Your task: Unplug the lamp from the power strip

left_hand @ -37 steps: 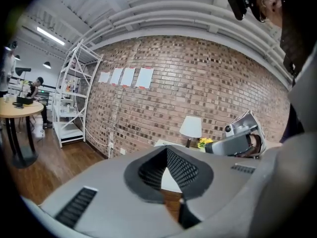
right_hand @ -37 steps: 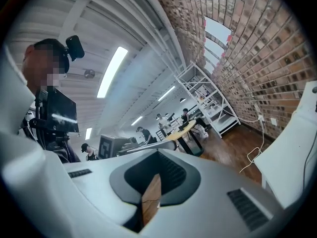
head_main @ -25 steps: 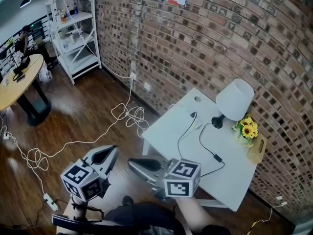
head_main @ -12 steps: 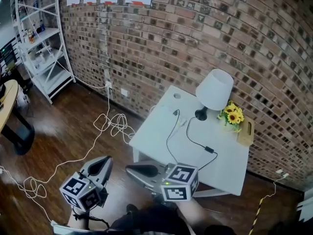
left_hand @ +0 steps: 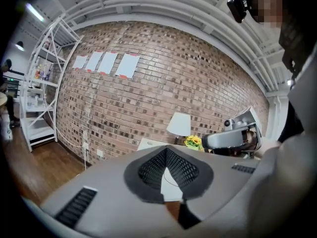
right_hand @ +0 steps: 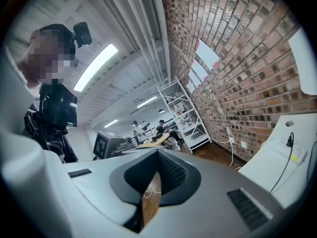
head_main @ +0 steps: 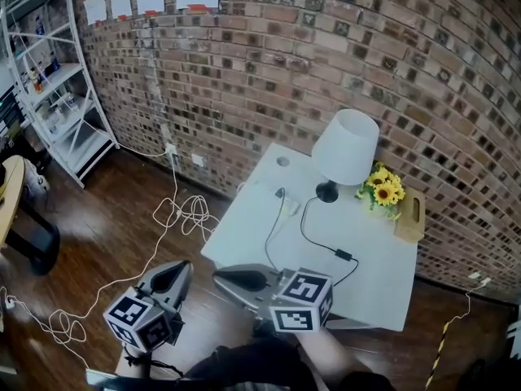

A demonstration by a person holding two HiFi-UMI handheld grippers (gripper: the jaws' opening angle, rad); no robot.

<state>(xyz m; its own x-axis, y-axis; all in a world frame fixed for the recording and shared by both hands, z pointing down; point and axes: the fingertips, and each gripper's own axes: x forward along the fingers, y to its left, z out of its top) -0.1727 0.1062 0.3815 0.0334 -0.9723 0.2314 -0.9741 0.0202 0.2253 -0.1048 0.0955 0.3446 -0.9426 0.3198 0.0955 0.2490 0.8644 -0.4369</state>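
Note:
A lamp with a white shade (head_main: pixel 346 145) and black base (head_main: pixel 327 192) stands at the back of a white table (head_main: pixel 244 235). Its black cord (head_main: pixel 313 239) loops over the tabletop past an inline switch (head_main: pixel 343 256). A black plug (head_main: pixel 279 192) sits in a white power strip (head_main: pixel 291 207) left of the lamp. My left gripper (head_main: pixel 176 269) and right gripper (head_main: pixel 221 278) hang side by side off the table's near left corner, both shut and empty. The left gripper view shows the lamp (left_hand: pixel 179 124) far ahead. In the right gripper view the plug (right_hand: pixel 291 142) shows at the far right.
Yellow sunflowers (head_main: pixel 383 190) and a wooden box (head_main: pixel 409 218) stand right of the lamp. White cables (head_main: pixel 183 214) coil on the wood floor below a wall socket (head_main: pixel 171 149). A white shelf rack (head_main: pixel 49 80) and a round table (head_main: pixel 10 198) stand at the left.
The view has swung right along the brick wall, so the table and lamp now sit nearer the middle. Both grippers travelled with it and stay shut.

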